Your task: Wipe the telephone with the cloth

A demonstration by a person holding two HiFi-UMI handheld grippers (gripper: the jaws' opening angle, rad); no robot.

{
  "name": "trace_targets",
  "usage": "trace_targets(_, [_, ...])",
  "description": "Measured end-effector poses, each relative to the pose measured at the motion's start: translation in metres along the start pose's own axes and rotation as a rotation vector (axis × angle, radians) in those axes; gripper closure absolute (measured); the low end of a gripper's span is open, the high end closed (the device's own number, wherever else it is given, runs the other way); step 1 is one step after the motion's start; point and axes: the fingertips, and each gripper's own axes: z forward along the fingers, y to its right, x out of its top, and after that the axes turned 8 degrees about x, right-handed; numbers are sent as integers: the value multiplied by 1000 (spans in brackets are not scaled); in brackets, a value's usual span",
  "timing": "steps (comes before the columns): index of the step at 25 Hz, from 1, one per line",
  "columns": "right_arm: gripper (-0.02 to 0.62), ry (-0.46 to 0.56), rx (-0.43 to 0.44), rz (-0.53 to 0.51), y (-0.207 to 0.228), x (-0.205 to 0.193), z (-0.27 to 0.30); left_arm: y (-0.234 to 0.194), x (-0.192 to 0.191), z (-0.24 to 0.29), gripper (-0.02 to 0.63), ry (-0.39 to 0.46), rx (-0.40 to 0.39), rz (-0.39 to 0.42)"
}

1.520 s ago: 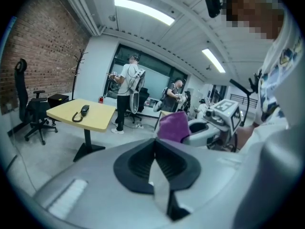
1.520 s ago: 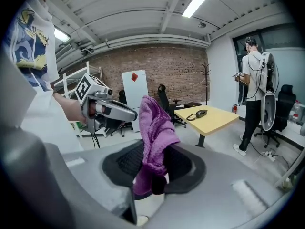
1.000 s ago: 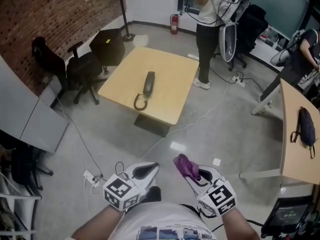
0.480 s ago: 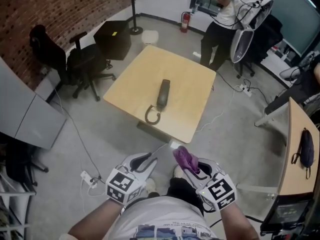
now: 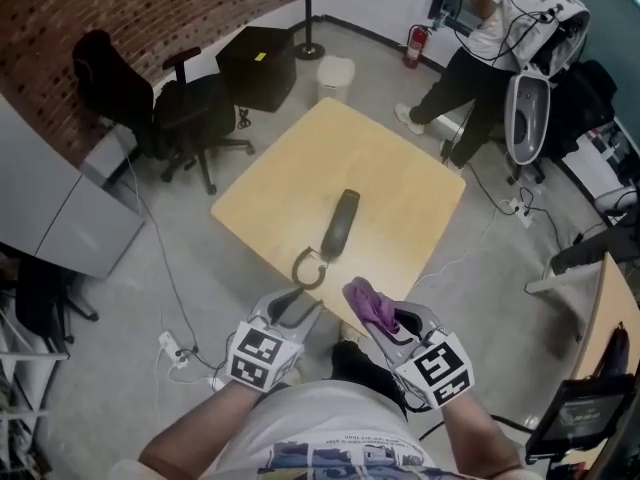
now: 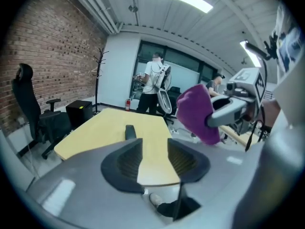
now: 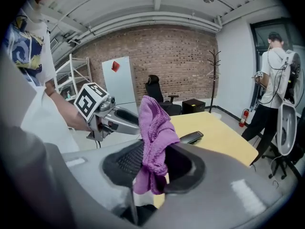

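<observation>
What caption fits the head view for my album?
Right gripper grips a purple cloth; the telephone lies on the table ahead.

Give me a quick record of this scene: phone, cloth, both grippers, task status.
telephone: lies on the yellow table, cord coiled at near end
cloth: purple, pinched in the right gripper's jaws
left gripper: jaws apart, just been opening, nothing between them
status: wiping not started; neither gripper touches the telephone
</observation>
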Motion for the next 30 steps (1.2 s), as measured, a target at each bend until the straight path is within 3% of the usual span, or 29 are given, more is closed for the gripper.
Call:
trace_targets(7, [479,-20,70,0,69,-4,-4,-16,4,87,383,-80,122,-6])
trace_targets(18, [479,-57,153,66,134,-33,-13,-57,-37,180,319,-287,288,-20])
trace_targets(27, [479,-102,154,131,148,-56,-14,-67,-50,211,307,-332,300,-31])
trace_targets(30, [479,-90,144,133,150,-55,-13,-68,-50,216,350,-328,292,-28])
